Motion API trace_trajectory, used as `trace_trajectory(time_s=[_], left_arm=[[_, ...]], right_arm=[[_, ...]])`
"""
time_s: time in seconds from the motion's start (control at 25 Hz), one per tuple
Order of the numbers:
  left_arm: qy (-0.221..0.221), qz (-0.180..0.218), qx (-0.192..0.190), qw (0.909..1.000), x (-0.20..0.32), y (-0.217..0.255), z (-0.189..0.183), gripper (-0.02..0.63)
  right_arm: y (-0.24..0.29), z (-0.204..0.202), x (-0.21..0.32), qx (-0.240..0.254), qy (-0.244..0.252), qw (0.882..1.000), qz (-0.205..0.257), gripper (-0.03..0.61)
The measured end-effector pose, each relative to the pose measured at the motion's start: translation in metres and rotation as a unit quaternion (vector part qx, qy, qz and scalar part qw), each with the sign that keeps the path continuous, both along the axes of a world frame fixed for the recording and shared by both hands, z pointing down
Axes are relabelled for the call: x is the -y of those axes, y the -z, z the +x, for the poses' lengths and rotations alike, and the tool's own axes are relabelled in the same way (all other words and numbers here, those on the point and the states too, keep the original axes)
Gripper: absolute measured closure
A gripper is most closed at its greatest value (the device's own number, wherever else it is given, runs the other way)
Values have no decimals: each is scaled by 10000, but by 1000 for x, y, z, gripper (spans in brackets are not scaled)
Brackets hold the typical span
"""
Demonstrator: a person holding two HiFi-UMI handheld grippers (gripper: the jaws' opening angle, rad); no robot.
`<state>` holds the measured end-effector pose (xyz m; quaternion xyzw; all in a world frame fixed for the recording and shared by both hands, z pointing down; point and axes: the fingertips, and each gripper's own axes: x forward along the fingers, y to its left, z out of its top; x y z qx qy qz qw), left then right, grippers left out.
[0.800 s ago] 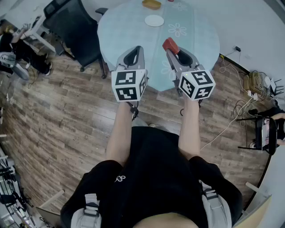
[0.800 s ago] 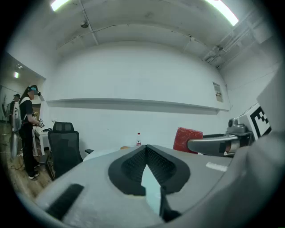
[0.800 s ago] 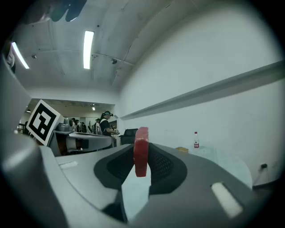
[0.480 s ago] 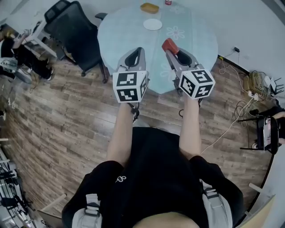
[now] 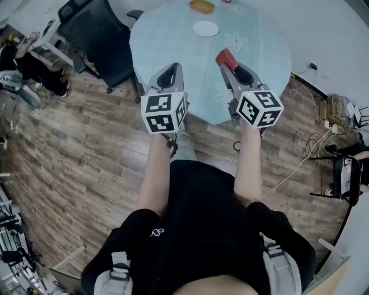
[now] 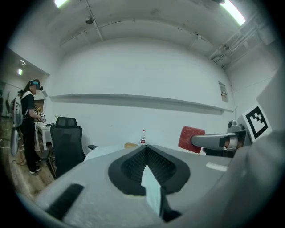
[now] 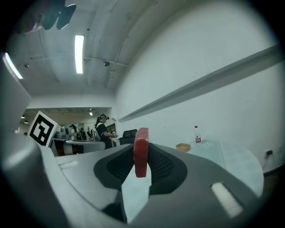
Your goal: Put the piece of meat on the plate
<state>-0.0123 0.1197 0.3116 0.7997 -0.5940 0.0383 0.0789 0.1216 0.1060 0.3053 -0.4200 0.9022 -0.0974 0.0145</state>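
Observation:
A flat red piece of meat (image 5: 224, 58) is clamped upright between the tips of my right gripper (image 5: 226, 62), above the near part of the round table (image 5: 173, 34) with its light blue cloth. The right gripper view shows the meat (image 7: 141, 151) edge-on between the two pads. In the left gripper view the meat (image 6: 190, 138) shows to the right. The small white plate (image 5: 205, 28) lies far back on the table, well beyond both grippers. My left gripper (image 5: 170, 70) hangs beside the right one, shut and holding nothing, near the table's front edge.
A yellow-brown tray (image 5: 202, 6) and a bottle (image 6: 143, 137) stand at the table's far side. A black office chair (image 5: 95, 34) stands left of the table. Cables (image 5: 323, 115) lie on the wooden floor at the right. A person (image 6: 26, 124) stands far left.
Both grippers keep nearly the same pose and the meat stays in the right one; only the head view has shifted slightly.

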Motion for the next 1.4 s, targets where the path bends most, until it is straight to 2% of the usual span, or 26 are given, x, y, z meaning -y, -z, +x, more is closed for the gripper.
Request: trace_trajectory(time_s=[0.16, 0.44, 0.64, 0.8, 0.92, 1.0, 1.2, 1.4], left_arm=[[-188, -94, -94, 9997, 49, -14, 2, 617], [-558, -570, -209, 9966, 166, -57, 0, 617], [-725, -955, -20, 9928, 245, -82, -21, 617], [-779, -1145, -55, 9904, 299, -96, -50, 617], [-887, -1302, -125, 9874, 330, -109, -63, 617], [-1004, -1461, -159, 9840, 342, -123, -59, 617], [-1421, -1644, -198, 9759, 356, -144, -15, 617], [-1525, -1875, -125, 9703, 351, -162, 14, 617]], right_arm=[[-12, -4, 41, -154, -123, 9998, -85, 479], [-53, -2, 150, -162, -620, 9961, -601, 479], [-78, -30, 232, -171, -704, 9922, -1014, 479], [-84, -66, 285, -207, -647, 9915, -1109, 479], [-88, -83, 305, -221, -623, 9916, -1113, 479], [-98, -79, 312, -249, -702, 9896, -1232, 479], [-125, -33, 318, -315, -1151, 9798, -1606, 479], [-144, -6, 316, -214, -1225, 9752, -1829, 479]])
